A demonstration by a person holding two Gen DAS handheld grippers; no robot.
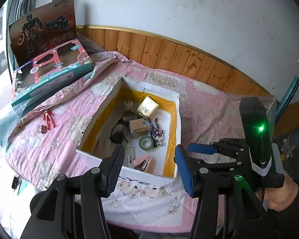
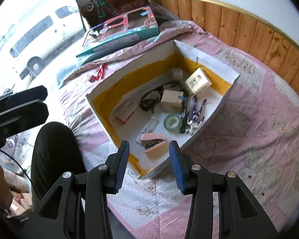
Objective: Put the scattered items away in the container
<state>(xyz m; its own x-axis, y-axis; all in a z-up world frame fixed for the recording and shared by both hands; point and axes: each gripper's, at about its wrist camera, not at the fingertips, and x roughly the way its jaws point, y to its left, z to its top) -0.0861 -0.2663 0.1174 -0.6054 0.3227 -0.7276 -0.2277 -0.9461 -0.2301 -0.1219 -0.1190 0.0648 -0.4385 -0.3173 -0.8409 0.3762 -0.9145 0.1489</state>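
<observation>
Closest to me, the left gripper point(image 1: 147, 169) hangs over the near edge of the bed with its ribbed fingers point(image 1: 113, 169) spread wide and nothing between them. The right gripper point(image 2: 149, 167) hovers beside it, likewise spread and empty, a hand point(image 1: 279, 197) wrapped round its handle.

Just beyond both sits the container point(image 1: 145, 177), a shallow white box lined with yellow, resting on a pink quilt point(image 1: 55, 155) printed with bears. Nearest inside lies a pink stapler point(image 2: 153, 143), partly on a clear plastic packet point(image 2: 149, 127). Further in come a green tape roll point(image 2: 172, 122), a purple toy figure point(image 2: 195, 113) near the right wall, and a small red-and-white carton point(image 2: 125, 109) by the left wall. Behind these stand a brown cardboard box point(image 2: 171, 100) and dark goggles point(image 2: 149, 99), touching. At the far end rests a cream packet point(image 2: 198, 83).

Still outside on the quilt, well left of the container, lie a red toy figure point(image 1: 48, 119) and a black binder clip point(image 1: 41, 128) just beside it.

Farther off, a Washing Machine toy box point(image 1: 49, 73) lies at the head of the bed, a dark robot toy box point(image 1: 43, 33) propped behind it. Wood panelling point(image 1: 169, 53) runs along the white wall.
</observation>
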